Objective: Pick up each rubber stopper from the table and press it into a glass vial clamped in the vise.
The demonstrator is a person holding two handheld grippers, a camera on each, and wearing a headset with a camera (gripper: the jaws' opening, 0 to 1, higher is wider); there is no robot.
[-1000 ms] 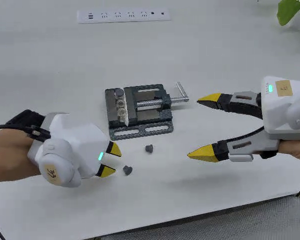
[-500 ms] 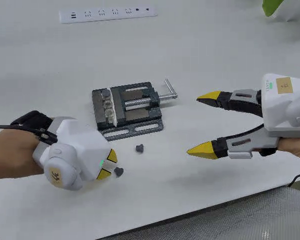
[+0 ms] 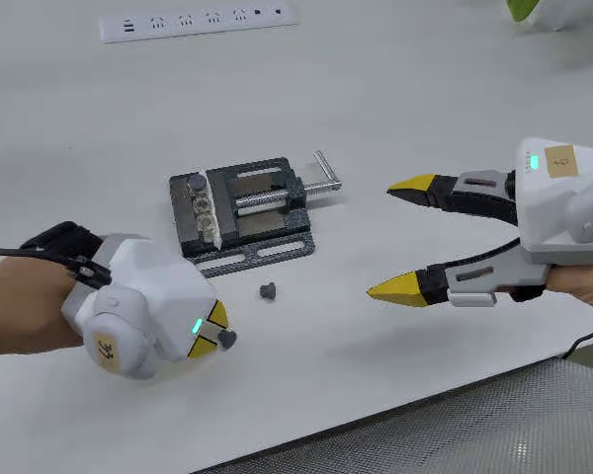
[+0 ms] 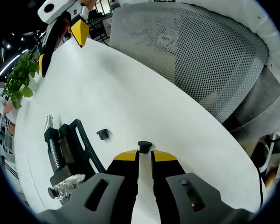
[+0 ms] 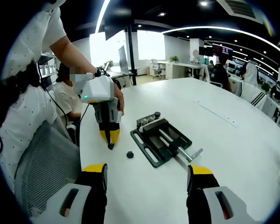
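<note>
Between the yellow tips of my left claw sits a rubber stopper, pinched at the very ends of the jaws, which are drawn almost together on it. A second ago that stopper lay loose on the table just ahead of the tips and the jaws stood a little apart, so the grasp is new. I judge the pick is made and the carry to the vise comes next, though I cannot tell whether the stopper has left the surface yet. The second stopper lies on the table between my left claw and the vise, a little to one side of the straight line, and it waits its turn. In the vise the glass vials stand in a row between the jaws; the farthest one carries a dark cap and looks already plugged, while the nearer ones look open. My right claw hovers spread wide and empty, well apart to the right of the vise, clear of the route. Beyond the vise a power strip lies at the far edge, and a mesh chair sits off the near edge.
</note>
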